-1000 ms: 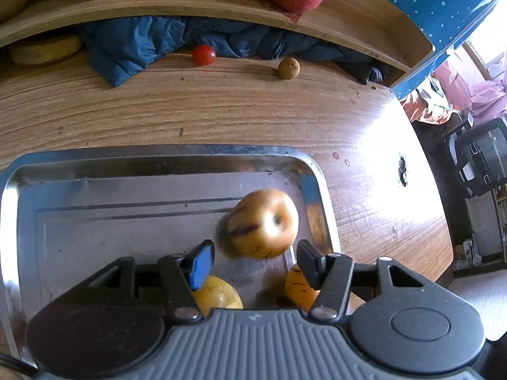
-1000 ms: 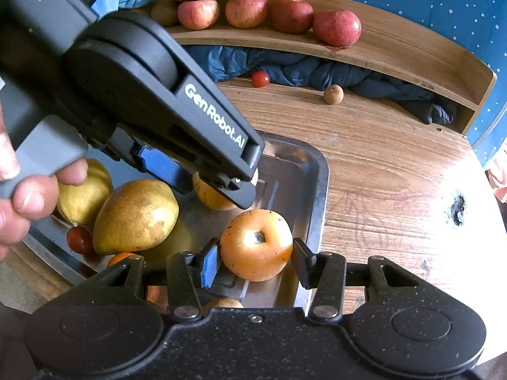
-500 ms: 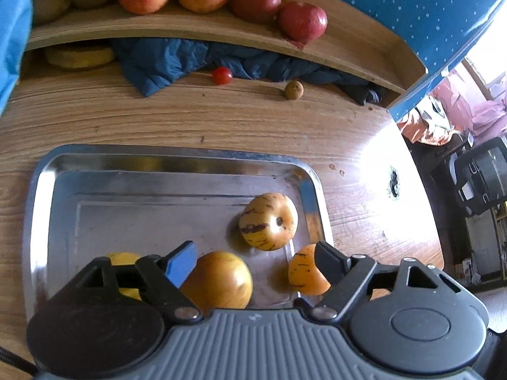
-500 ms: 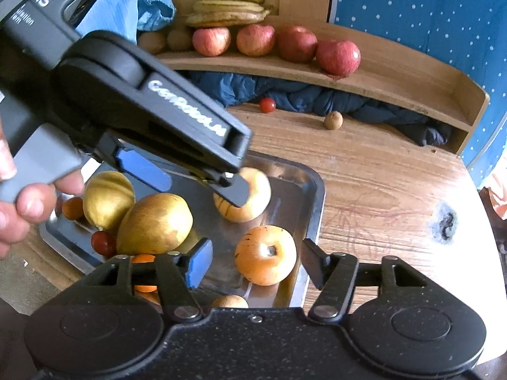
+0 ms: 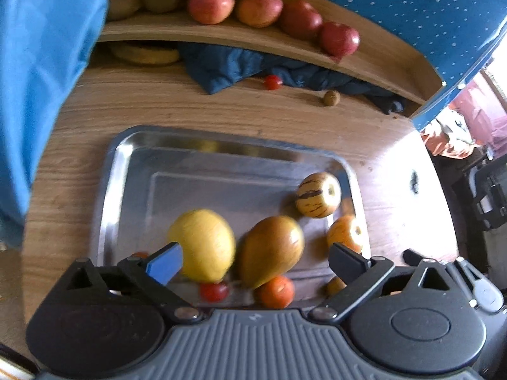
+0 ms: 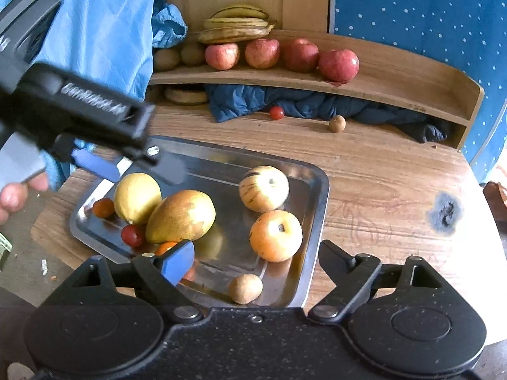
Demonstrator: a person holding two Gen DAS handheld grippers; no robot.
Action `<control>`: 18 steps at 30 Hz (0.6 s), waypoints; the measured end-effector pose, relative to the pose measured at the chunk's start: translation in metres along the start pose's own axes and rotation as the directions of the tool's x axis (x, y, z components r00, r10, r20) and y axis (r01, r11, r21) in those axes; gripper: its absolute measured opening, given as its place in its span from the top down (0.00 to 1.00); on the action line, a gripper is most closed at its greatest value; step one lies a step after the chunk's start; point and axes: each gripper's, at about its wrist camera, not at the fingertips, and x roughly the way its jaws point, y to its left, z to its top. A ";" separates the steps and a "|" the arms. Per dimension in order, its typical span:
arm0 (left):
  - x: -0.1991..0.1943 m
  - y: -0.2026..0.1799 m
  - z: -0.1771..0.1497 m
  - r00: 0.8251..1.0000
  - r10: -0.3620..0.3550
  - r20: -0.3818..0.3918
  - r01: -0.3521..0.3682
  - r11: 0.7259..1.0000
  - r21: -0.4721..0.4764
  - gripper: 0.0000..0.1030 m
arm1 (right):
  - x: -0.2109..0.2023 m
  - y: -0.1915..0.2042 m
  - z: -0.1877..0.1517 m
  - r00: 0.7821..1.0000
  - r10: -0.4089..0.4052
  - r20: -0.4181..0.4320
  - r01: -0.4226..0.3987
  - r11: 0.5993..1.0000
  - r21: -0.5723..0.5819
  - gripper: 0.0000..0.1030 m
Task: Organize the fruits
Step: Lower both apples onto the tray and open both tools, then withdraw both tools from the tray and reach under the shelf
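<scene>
A steel tray on the wooden table holds a pale striped round fruit, an orange round fruit, a mango, a yellow lemon-like fruit, cherry tomatoes and a small brown fruit. My right gripper hovers above the tray's near edge, jaws opening, nothing pressed between them. My left gripper hangs over the tray's near side, jaws opening and empty; in the right wrist view it is at the upper left.
A wooden shelf at the back carries several red apples, bananas and kiwis. A dark blue cloth lies under it, with a loose cherry tomato and a small brown fruit on the table. Light blue fabric hangs left.
Both grippers opened wide and drew back and up from the tray. The orange fruit left the right jaws and the striped fruit left the left jaws; both now lie in the tray.
</scene>
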 end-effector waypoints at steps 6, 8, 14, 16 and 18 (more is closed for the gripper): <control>-0.013 0.019 -0.015 0.996 0.089 -0.032 -0.089 0.996 0.006 0.01 | -0.005 -0.003 -0.006 0.999 0.034 -0.016 -0.034 0.999 0.035 0.10; -0.015 0.022 -0.019 0.992 0.115 -0.048 -0.114 0.993 0.020 0.01 | -0.004 -0.002 -0.009 0.999 0.048 -0.020 -0.047 0.998 0.040 0.06; -0.016 0.028 -0.029 0.981 0.165 -0.097 -0.162 0.986 0.039 0.01 | -0.004 0.001 -0.011 0.997 0.069 -0.024 -0.068 0.997 0.042 0.03; -0.015 0.028 -0.031 0.976 0.185 -0.113 -0.181 0.982 0.051 0.01 | -0.004 0.001 -0.012 0.997 0.074 -0.032 -0.073 0.996 0.041 0.02; -0.014 0.027 -0.032 0.969 0.211 -0.126 -0.204 0.977 0.067 0.01 | -0.003 0.001 -0.013 0.996 0.078 -0.043 -0.076 0.996 0.041 0.01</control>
